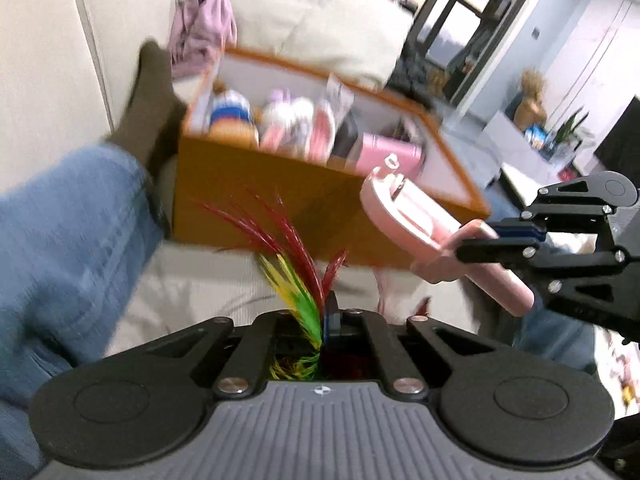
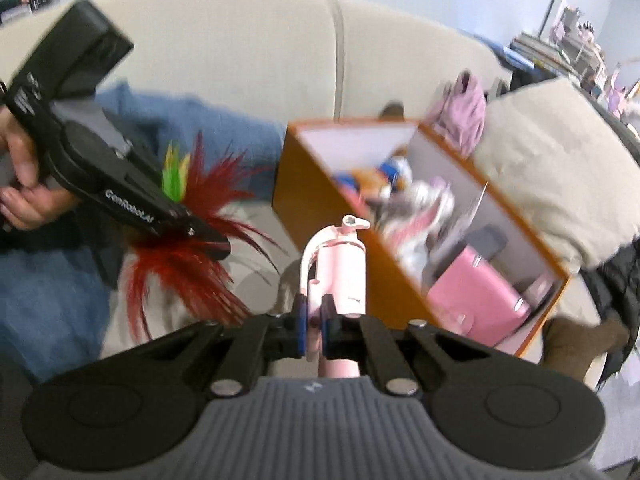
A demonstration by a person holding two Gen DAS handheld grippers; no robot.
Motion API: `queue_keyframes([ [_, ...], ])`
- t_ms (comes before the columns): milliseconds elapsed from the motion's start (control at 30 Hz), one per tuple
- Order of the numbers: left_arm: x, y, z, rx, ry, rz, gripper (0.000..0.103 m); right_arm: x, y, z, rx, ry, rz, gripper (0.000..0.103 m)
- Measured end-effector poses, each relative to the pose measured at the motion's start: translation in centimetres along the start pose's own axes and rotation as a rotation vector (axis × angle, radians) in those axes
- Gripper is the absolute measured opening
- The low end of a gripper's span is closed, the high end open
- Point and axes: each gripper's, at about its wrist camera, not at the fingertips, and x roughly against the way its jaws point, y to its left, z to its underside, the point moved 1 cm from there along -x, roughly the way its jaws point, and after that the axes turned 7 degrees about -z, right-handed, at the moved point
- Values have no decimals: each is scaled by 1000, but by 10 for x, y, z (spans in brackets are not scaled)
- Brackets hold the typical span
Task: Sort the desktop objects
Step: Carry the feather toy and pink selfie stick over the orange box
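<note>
My left gripper (image 1: 326,312) is shut on a feather toy (image 1: 296,256) whose red, green and yellow plumes fan out ahead of the jaws. To the right, my right gripper (image 1: 480,240) is shut on a pink stick-like gadget (image 1: 408,216) with a clip at its tip. In the right wrist view that pink gadget (image 2: 342,268) runs forward from between the blue pads of the right gripper (image 2: 314,316). The left gripper (image 2: 216,246) holds the feather toy (image 2: 188,268) at the left there. Behind both stands an open orange box (image 1: 256,196), whose side wall (image 2: 316,184) also faces the right wrist view.
The box holds several toys and a pink case (image 2: 476,292). It rests on a cream sofa (image 2: 224,48) beside a large cushion (image 1: 316,20) and a purple cloth (image 1: 204,28). A person's jeans leg (image 1: 60,220) and brown sock (image 1: 148,100) lie left of the box.
</note>
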Motion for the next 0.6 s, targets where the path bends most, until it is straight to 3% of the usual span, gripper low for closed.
queue_keyframes([
  [167,29,-1,-37,-28,-103,3,2,28,-34,-48,23,-78,-8,6],
  [233,35,-1,-50,-43,-137,1,2,22,-47,-63,71,-65,-1,6],
  [367,36,3,-70,-41,-175,-24,2,-20,-76,-73,119,58,-66,6],
  [600,28,22,-85,11,-182,-44,2,-86,-109,-61,167,293,-213,6],
])
